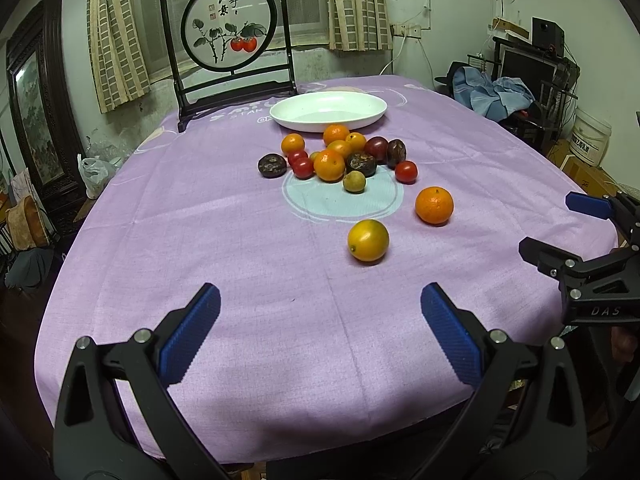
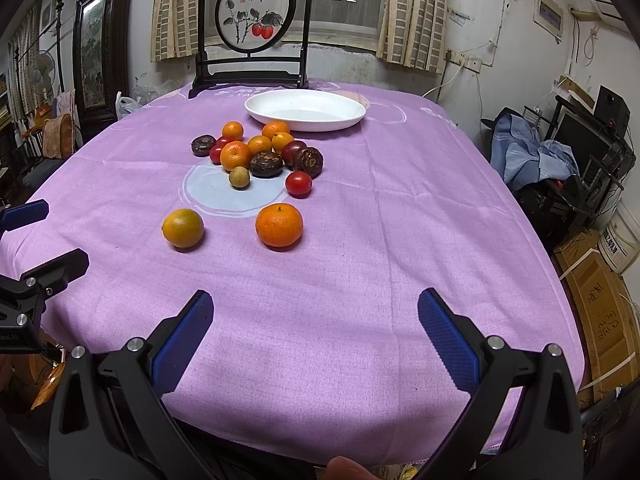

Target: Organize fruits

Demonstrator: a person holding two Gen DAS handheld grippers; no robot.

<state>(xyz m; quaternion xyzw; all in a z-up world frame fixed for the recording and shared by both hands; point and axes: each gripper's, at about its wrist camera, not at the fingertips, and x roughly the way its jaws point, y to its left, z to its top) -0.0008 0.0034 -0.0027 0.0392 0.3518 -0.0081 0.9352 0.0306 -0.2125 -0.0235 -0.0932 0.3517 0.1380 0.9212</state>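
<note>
The left tool and the right tool both hang released, fingers spread wide and holding nothing, over the near edge of the counter. Just ahead lie a yellow-orange citrus and an orange mandarin, apart from each other. Farther on, the fruit pile sits just before the white plate.

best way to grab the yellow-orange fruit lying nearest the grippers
Grip the yellow-orange fruit across its round middle, from above; it lies alone on the tablecloth, clear on both sides. Its stem end points sideways, so avoid pinching there. The open left hand-held gripper looks nearest.
</note>
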